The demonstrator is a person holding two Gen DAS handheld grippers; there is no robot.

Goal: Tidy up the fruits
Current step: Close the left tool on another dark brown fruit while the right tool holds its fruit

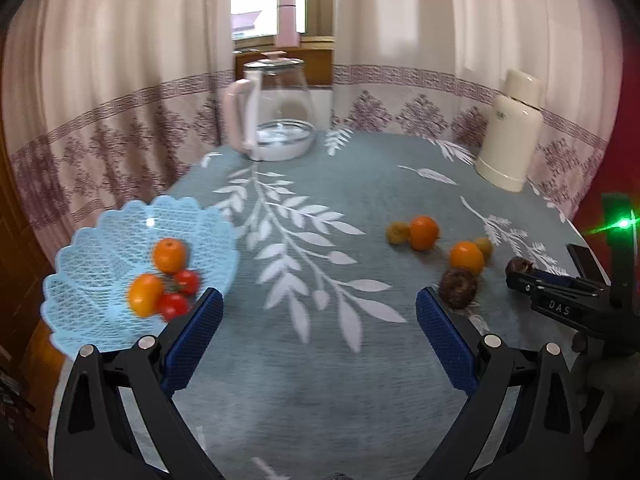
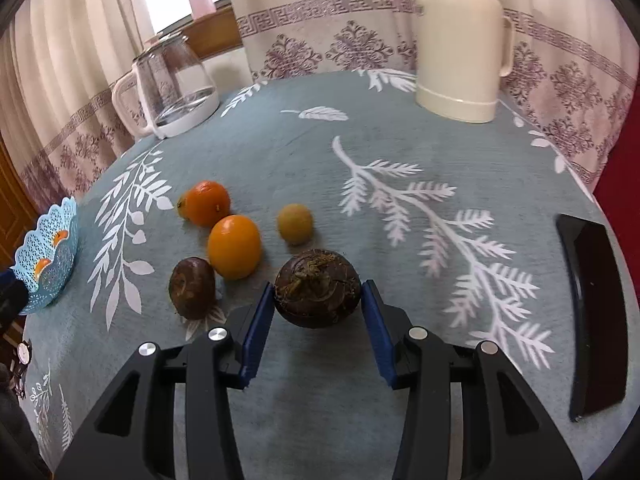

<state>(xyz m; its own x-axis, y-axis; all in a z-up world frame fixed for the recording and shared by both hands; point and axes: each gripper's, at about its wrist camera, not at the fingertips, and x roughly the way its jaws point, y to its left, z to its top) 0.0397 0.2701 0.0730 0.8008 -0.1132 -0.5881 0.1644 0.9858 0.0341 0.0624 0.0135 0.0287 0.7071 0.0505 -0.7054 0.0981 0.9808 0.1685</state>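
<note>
A blue lattice basket sits at the table's left edge and holds two oranges and some red tomatoes. My left gripper is open above the tablecloth, just right of the basket, with nothing between its pads. Two oranges, a yellowish fruit and a brown round fruit lie loose on the cloth. My right gripper is shut on a second brown fruit, a pad against each side, low over the table.
A glass kettle and a cream thermos jug stand at the far edge, in front of curtains. A dark phone lies near the right edge. A pink bottle stands on the sill.
</note>
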